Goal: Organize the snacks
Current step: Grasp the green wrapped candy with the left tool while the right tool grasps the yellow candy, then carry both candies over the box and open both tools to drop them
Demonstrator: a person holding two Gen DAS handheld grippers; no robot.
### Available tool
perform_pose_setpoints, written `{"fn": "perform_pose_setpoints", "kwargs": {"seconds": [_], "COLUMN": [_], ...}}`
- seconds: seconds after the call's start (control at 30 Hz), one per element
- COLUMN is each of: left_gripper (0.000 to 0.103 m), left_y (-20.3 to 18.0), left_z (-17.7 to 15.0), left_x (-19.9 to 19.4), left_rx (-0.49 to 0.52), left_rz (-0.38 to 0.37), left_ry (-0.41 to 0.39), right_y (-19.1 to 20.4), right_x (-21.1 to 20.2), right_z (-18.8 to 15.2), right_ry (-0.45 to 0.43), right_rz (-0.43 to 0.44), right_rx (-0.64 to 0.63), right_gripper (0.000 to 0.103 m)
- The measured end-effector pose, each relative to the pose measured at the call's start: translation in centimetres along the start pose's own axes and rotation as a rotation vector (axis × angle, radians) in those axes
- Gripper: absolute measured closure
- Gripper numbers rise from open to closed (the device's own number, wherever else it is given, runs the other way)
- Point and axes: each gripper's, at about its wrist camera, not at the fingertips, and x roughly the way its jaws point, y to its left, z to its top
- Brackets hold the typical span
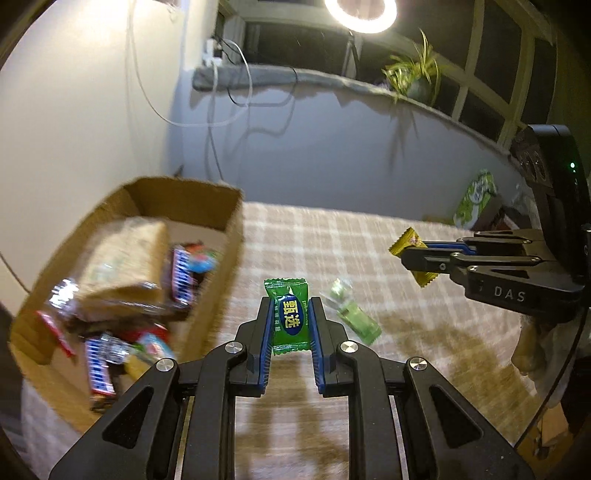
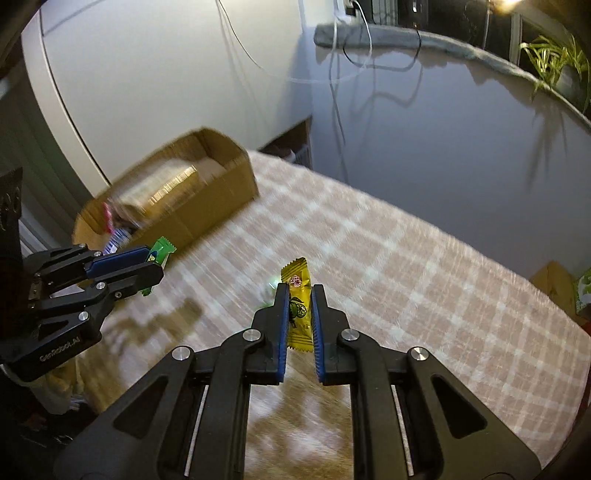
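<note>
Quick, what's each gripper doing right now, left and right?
Left gripper: shut on the green candy.
Right gripper: shut on the yellow candy.

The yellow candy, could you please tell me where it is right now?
The yellow candy is pinched in the right gripper, held above the checked cloth, right of the cardboard box.

Room dim, warm cast. Main source: a round white ring lamp (image 1: 360, 14) at the top of the left wrist view, blown out to glare. Hard dark shadows fall on the checked pink-and-white cloth-covered worktop (image 1: 369, 240) and the pale wall. Open brown cardboard box (image 1: 225, 206) and its contents are motion-smeared; the worktop pattern streaks in both views. Strong fisheye curvature, black vignette at corners.
</note>
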Motion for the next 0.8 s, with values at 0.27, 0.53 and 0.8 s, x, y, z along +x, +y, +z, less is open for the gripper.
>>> {"fn": "perform_pose_setpoints", "kwargs": {"seconds": [0.27, 0.53, 0.8], "left_gripper": [0.086, 0.086, 0.086], "left_y": [2.7, 5.3, 7.8], "left_z": [1.0, 0.7, 0.6], "left_x": [-3.1, -4.4, -4.9], "left_rx": [-0.033, -0.062, -0.093], "left_rz": [0.04, 0.071, 0.092], "left_ry": [-0.092, -0.122, -0.13], "right_y": [3.4, 7.2, 10.2], "right_x": [-1.9, -0.9, 1.0], "right_z": [2.9, 5.3, 7.5], "right_ry": [-0.081, -0.103, -0.101], "right_rz": [0.049, 0.098, 0.129], "right_rx": [-0.034, -0.063, -0.1], "right_gripper": [0.092, 0.092, 0.092]}}
